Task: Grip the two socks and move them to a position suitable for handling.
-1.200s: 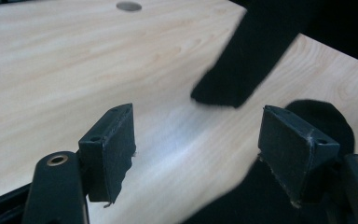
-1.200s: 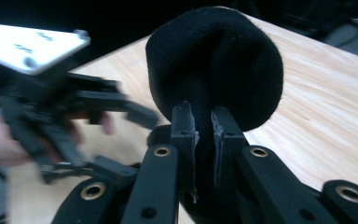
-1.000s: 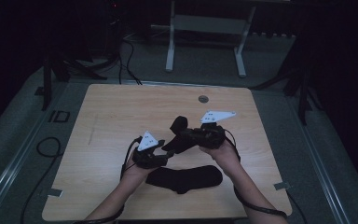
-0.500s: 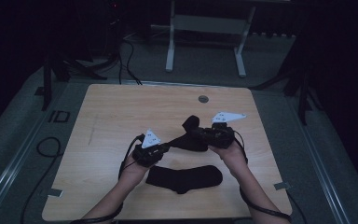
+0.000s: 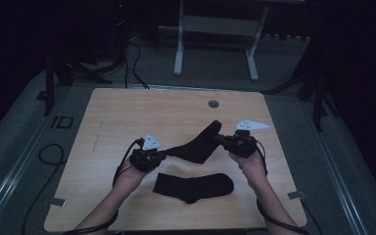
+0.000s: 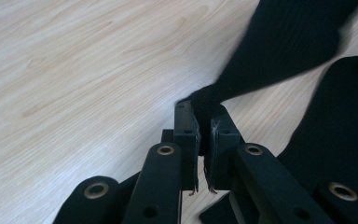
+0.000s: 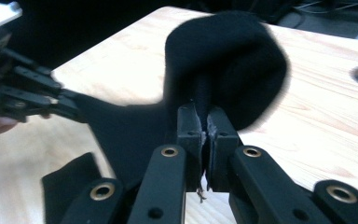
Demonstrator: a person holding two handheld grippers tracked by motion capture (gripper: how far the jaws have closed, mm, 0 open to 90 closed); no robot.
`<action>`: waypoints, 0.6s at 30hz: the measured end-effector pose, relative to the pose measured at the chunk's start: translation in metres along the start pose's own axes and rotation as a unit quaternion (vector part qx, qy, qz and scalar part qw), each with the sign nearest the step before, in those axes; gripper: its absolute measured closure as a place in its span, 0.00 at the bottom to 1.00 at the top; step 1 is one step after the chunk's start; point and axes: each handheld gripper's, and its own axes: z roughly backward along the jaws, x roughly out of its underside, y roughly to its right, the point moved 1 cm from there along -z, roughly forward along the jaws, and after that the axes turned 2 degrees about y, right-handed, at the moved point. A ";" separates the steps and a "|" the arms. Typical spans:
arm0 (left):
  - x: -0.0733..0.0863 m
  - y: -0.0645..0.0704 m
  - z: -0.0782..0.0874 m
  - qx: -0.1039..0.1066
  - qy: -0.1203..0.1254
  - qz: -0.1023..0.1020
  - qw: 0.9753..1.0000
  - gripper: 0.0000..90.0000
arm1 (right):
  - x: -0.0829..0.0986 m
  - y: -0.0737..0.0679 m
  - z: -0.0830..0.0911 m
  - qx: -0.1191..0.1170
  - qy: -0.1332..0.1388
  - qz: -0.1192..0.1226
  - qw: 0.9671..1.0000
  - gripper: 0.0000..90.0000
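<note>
second sock (image 5: 194,186) lies just beneath the held sock (image 5: 198,145)

I count two black knitted socks: one stretched sock (image 5: 198,145) pinched between my two tools, and one flat sock (image 5: 194,185) lying on the light wooden table (image 5: 127,117). I count two black two-jaw grippers, a left gripper (image 5: 162,154) and a right gripper (image 5: 219,139). I see one round grey grommet (image 5: 213,104) set in the tabletop.
</note>
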 end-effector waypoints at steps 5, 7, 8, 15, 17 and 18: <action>0.000 -0.004 -0.001 -0.008 -0.014 -0.007 1.000 0.94 | 0.008 0.006 -0.002 -0.003 -0.026 -0.004 1.000 0.96; 0.001 -0.006 -0.003 -0.002 -0.027 -0.007 1.000 0.94 | 0.012 0.007 -0.006 -0.005 -0.029 -0.009 1.000 0.93; 0.001 -0.006 -0.003 -0.002 -0.027 -0.007 1.000 0.94 | 0.015 0.008 -0.008 -0.002 -0.035 -0.012 0.999 0.93; 0.005 -0.018 -0.028 0.025 -0.086 0.014 0.996 0.94 | 0.042 0.011 -0.032 0.029 -0.095 -0.026 0.995 0.95; 0.005 -0.020 -0.031 0.028 -0.087 0.022 0.996 0.94 | 0.050 0.014 -0.039 0.037 -0.107 -0.035 0.993 0.93; 0.006 -0.020 -0.033 0.029 -0.090 0.024 0.995 0.93 | 0.054 0.016 -0.042 0.039 -0.111 -0.041 0.992 0.86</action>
